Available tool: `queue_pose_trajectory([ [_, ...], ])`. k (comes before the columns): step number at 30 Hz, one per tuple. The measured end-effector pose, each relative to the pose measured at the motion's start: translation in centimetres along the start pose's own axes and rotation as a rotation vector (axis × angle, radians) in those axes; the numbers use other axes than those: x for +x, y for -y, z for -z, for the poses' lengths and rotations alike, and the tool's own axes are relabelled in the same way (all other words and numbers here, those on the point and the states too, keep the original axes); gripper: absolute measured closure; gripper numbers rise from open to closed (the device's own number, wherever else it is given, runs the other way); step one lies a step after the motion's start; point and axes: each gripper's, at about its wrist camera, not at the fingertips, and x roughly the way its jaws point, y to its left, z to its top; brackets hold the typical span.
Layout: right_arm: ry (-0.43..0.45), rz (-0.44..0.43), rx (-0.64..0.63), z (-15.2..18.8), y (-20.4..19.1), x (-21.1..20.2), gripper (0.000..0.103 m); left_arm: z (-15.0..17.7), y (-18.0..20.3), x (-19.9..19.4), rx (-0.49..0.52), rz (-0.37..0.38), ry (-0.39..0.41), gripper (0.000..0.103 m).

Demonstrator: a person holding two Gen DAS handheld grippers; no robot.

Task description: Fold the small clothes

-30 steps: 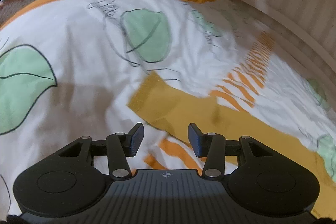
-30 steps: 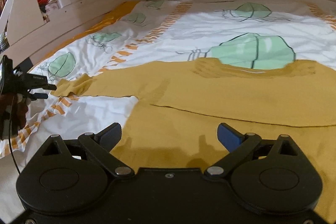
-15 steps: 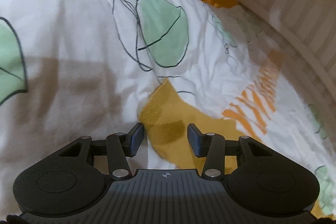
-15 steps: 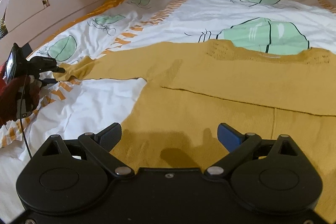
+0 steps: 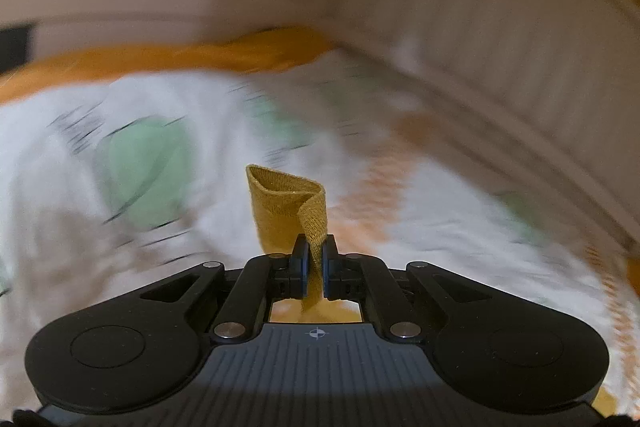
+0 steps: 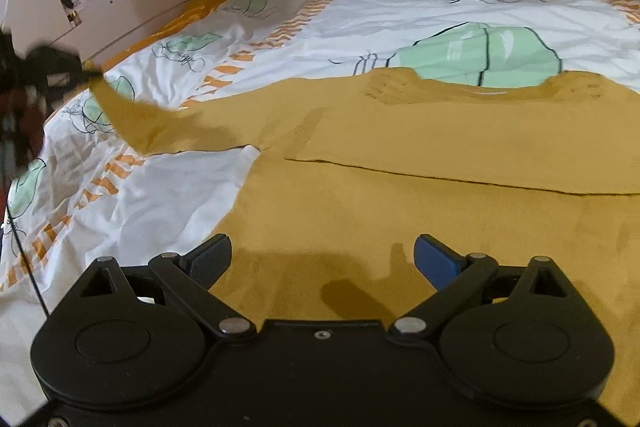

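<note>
A mustard-yellow long-sleeved top [image 6: 420,155] lies spread on the bed, with one sleeve folded across its chest. My left gripper [image 5: 314,251] is shut on the cuff of the other sleeve [image 5: 288,203] and holds it lifted off the bedding. In the right wrist view that sleeve [image 6: 136,115] rises to the left gripper [image 6: 86,73] at the far left, blurred. My right gripper [image 6: 322,255] is open and empty, hovering just above the lower body of the top.
The bed has a white duvet [image 6: 400,11] with green leaf prints and orange stripes. A pale wooden bed rail [image 6: 132,3] runs along the left and far sides. A striped wall [image 5: 520,67] is close behind.
My left gripper has closed on the sleeve cuff and lifted it off the bed, moving fast. My right gripper has stayed open over the top's lower body.
</note>
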Motion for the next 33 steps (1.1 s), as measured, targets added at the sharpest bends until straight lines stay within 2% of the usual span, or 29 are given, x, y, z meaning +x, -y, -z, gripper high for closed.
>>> queue_pose_trajectory([
  [4,0.015,0.015,0.02,0.2,1.3,-1.6,0.005,-1.0,7.9,-2.1,0.067,0.153,0.026,0.097],
  [8,0.036,0.037,0.05,0.5,3.2,-3.3,0.004,0.0,16.1,-2.8,0.116,0.308,0.005,0.097],
  [11,0.052,0.061,0.08,0.8,5.0,-4.6,0.005,2.4,22.4,-2.5,0.169,0.398,-0.031,0.097],
  [14,0.066,0.086,0.12,1.2,6.9,-5.6,0.004,5.9,27.0,-1.8,0.201,0.461,-0.088,0.097],
  [18,0.076,0.107,0.19,1.5,9.1,-6.3,0.004,11.6,31.9,0.5,0.277,0.51,-0.197,0.096],
  [21,0.082,0.12,0.225,1.7,10.1,-6.5,0.005,15.0,34.3,2.3,0.349,0.517,-0.277,0.093],
  [24,0.085,0.13,0.242,1.8,10.6,-6.4,0.004,16.6,34.4,2.8,0.395,0.519,-0.304,0.084],
  [29,0.087,0.147,0.245,1.9,11.0,-6.2,0.004,16.1,33.9,0.7,0.45,0.538,-0.25,0.079],
  [33,0.101,0.162,0.229,1.8,10.9,-6.1,0.005,15.9,31.7,-1.4,0.464,0.487,-0.209,0.072],
])
